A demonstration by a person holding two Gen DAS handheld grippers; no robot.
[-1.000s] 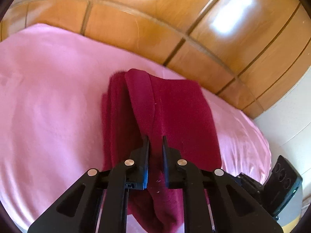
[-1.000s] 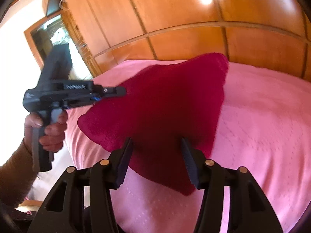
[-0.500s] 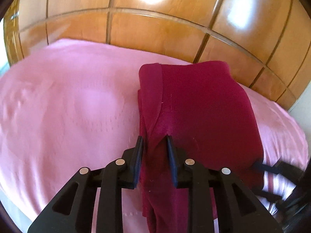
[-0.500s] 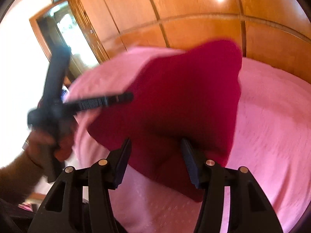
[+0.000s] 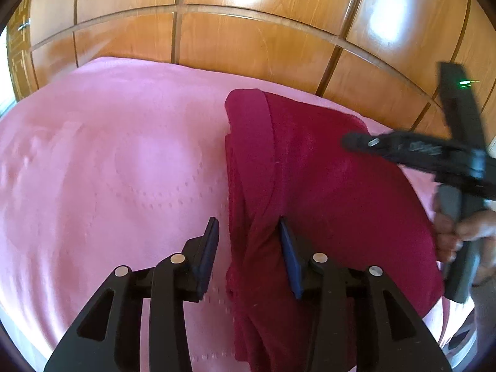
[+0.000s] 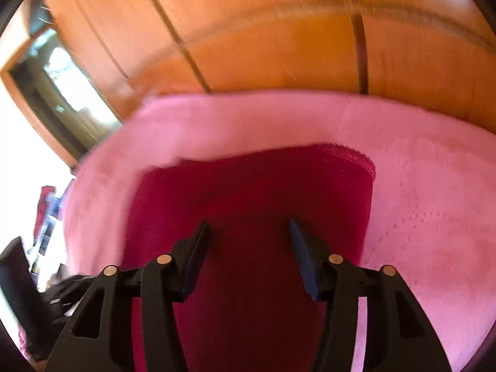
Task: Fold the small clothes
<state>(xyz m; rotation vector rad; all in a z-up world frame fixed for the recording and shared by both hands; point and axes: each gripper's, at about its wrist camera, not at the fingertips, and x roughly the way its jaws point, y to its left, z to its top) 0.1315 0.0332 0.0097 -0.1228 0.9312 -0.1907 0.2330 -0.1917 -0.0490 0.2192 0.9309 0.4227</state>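
A dark red garment point(image 5: 325, 186) lies folded on a pink bedspread point(image 5: 108, 170). My left gripper point(image 5: 248, 226) is open, with the garment's folded left edge lying loose between its jaws. My right gripper point(image 6: 248, 226) is open and empty, hovering over the middle of the garment point(image 6: 248, 201). In the left wrist view the right gripper point(image 5: 356, 141) reaches in from the right above the garment, held by a hand point(image 5: 458, 232).
A glossy wooden panelled wall point(image 5: 248, 31) runs behind the bed. A mirror or window frame point(image 6: 55, 93) stands at the left in the right wrist view. The pink bedspread point(image 6: 434, 217) extends to the garment's right. The right wrist view is motion-blurred.
My left gripper has opened and let go of the garment's edge. My right gripper has swung over the garment from the side, and the garment now lies flatter on the bed.
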